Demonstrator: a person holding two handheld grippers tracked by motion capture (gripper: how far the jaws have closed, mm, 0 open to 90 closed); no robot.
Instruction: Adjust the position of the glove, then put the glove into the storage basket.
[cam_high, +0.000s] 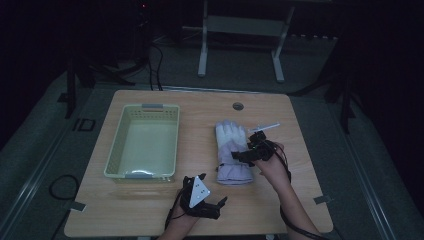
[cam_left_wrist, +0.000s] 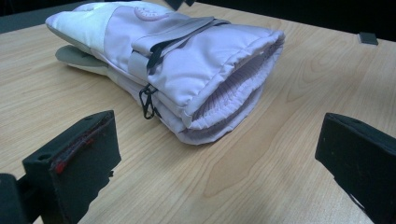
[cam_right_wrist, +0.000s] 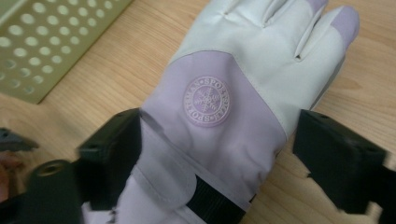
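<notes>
Glove: a padded lilac and cream winter glove (cam_high: 231, 150) lies flat on the desk (cam_high: 150, 210), right of the basket, fingers pointing away from the person; ribbed knit lining shows inside its open cuff (cam_left_wrist: 233, 88).
Badge: a round embossed snowflake patch (cam_right_wrist: 207, 101) sits on the back of the glove.
Strap: a grey wrist strap with a small black clip (cam_left_wrist: 147, 103).
Right gripper (cam_right_wrist: 217, 154): hovers over the glove's wrist, jaws spread wide on either side of it, not pressing.
Left gripper (cam_left_wrist: 215, 163): low over the desk near the cuff, jaws spread apart with bare wood between them.
Basket: a pale green rectangular plastic basket (cam_high: 142, 175), walls perforated with round holes.
Desk: light wood grain, rounded corners.
</notes>
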